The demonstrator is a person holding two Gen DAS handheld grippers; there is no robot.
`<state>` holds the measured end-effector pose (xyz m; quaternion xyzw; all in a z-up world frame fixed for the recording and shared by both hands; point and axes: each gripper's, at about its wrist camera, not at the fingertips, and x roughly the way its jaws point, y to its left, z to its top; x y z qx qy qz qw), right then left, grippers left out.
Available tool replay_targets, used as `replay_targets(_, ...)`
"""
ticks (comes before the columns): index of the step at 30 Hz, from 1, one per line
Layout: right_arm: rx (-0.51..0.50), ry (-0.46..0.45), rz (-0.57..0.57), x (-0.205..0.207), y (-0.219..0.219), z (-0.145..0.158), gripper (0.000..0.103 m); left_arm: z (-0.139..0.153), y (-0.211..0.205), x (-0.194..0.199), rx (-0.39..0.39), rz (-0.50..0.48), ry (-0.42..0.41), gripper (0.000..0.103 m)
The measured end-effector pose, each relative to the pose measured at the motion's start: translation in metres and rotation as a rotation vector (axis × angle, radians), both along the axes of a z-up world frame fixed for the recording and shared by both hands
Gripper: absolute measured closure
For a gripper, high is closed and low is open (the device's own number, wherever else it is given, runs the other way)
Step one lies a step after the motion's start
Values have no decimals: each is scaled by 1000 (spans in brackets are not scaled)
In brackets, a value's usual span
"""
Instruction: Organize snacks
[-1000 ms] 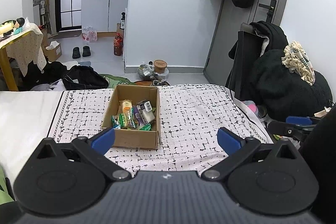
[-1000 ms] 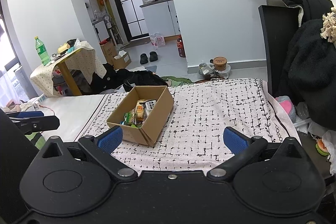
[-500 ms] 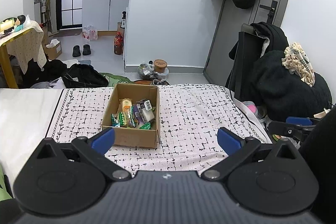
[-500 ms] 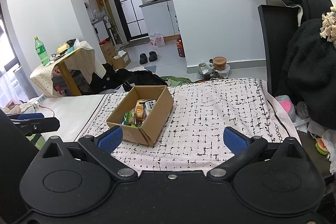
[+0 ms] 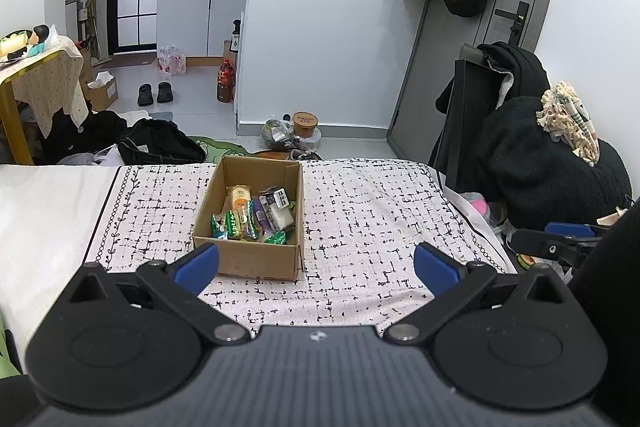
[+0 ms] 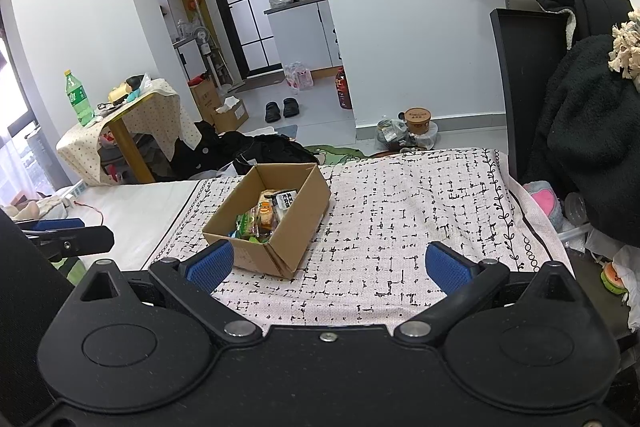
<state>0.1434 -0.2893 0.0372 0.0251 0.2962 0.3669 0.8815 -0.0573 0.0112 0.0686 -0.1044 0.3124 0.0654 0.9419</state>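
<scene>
An open cardboard box [image 5: 256, 259] [image 6: 296, 227] stands on the patterned cloth [image 5: 372, 211] [image 6: 400, 219], with several wrapped snacks [image 5: 250, 215] [image 6: 264, 217] lying inside it. My left gripper [image 5: 316, 267] hovers open just in front of the box, nothing between its blue pads. My right gripper [image 6: 328, 263] is also open and empty, held near the box's front right corner. Each gripper shows at the edge of the other's view.
The cloth covers a bed-like surface with a white sheet [image 5: 44, 211] to the left. A dark chair with black clothes [image 5: 520, 131] stands at the right. Beyond lie floor clutter, a small yellow table [image 6: 120, 115] with a green bottle [image 6: 78, 99], and a door.
Both views have shifted only slightly; the box and snacks lie as before and both grippers stay open.
</scene>
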Motion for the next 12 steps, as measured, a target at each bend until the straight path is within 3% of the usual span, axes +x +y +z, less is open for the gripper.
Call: replay_targets(12,13,16,10,4,-3,-2,0,-1,-2,3,-4,2,0,0)
